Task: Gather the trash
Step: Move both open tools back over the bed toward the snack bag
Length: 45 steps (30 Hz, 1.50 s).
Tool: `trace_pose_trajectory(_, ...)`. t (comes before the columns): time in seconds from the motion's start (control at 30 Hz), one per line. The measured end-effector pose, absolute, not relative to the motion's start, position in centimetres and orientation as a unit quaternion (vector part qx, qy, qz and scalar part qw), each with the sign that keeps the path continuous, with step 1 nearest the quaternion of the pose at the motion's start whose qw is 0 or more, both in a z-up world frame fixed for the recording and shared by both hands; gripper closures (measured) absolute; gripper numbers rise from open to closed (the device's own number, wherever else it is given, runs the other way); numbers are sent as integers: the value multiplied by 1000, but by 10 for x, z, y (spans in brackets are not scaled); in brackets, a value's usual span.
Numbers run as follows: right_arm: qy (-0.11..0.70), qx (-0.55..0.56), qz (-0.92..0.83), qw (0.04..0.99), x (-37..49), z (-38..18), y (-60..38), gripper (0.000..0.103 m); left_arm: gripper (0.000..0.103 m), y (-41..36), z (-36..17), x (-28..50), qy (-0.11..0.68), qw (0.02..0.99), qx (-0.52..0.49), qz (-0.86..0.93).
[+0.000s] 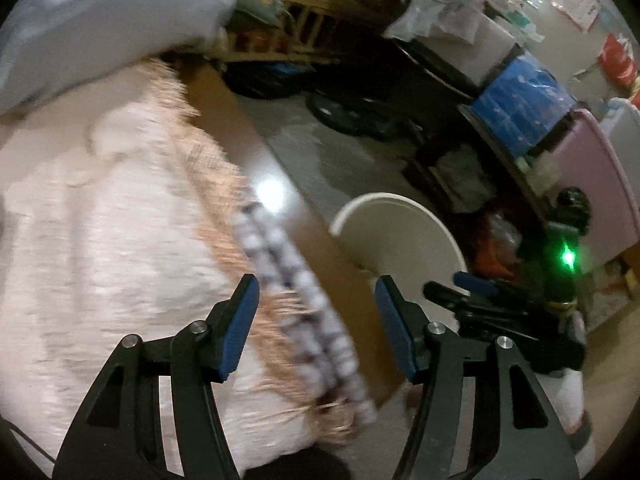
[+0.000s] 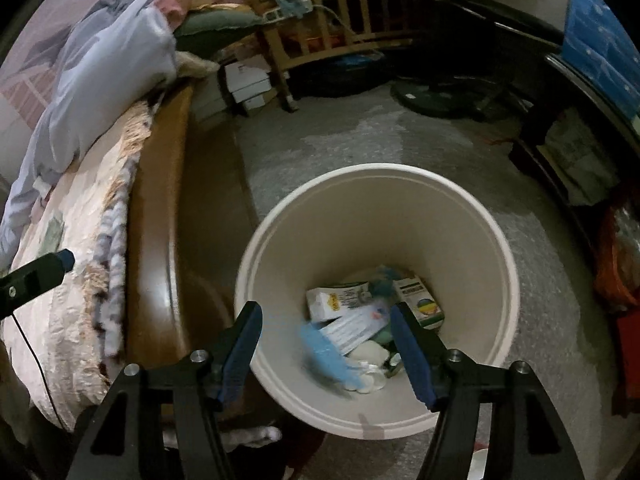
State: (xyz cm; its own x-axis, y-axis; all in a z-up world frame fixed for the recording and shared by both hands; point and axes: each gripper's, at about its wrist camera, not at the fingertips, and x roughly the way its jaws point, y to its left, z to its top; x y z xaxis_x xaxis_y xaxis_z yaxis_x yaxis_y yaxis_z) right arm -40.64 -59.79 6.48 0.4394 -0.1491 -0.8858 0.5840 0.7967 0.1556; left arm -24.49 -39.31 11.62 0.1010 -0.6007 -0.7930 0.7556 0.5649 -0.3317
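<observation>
A white round trash bin (image 2: pixel 460 216) stands on the grey floor beside the bed; its rim also shows in the left wrist view (image 1: pixel 400 208). Inside lie small cartons (image 2: pixel 420 300), white wrappers and a blurred blue item (image 2: pixel 328 354) in mid-air or on the pile, I cannot tell which. My right gripper (image 2: pixel 326 316) is open and empty, directly above the bin's mouth. My left gripper (image 1: pixel 316 292) is open and empty over the bed's edge with its fringed pink blanket (image 1: pixel 100 240). The right gripper shows in the left wrist view (image 1: pixel 472 292).
A brown wooden bed frame (image 2: pixel 156 240) runs left of the bin. A pale blue pillow (image 2: pixel 104 80) lies on the bed. A wooden crib (image 2: pixel 340 12) stands at the back. A dark shelf with a blue box (image 1: pixel 520 100) and a pink container (image 1: pixel 592 184) stand right.
</observation>
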Motion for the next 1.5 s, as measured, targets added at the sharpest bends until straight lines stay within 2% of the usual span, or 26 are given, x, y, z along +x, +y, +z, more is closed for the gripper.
trace_pose_trajectory(0.67,475,167,-133,854,-336,97,-502,38,44,-295,112,-201,456,806,94,-366)
trace_pose_trajectory(1.07,493,133,-68,857,-276,92,-439,35,44,-222,104,-153,474,826,60,-299)
trace_pose_trajectory(1.5,502,122,8,856,-196,88,-370,33,44,-111,85,-79,493,847,5,-200)
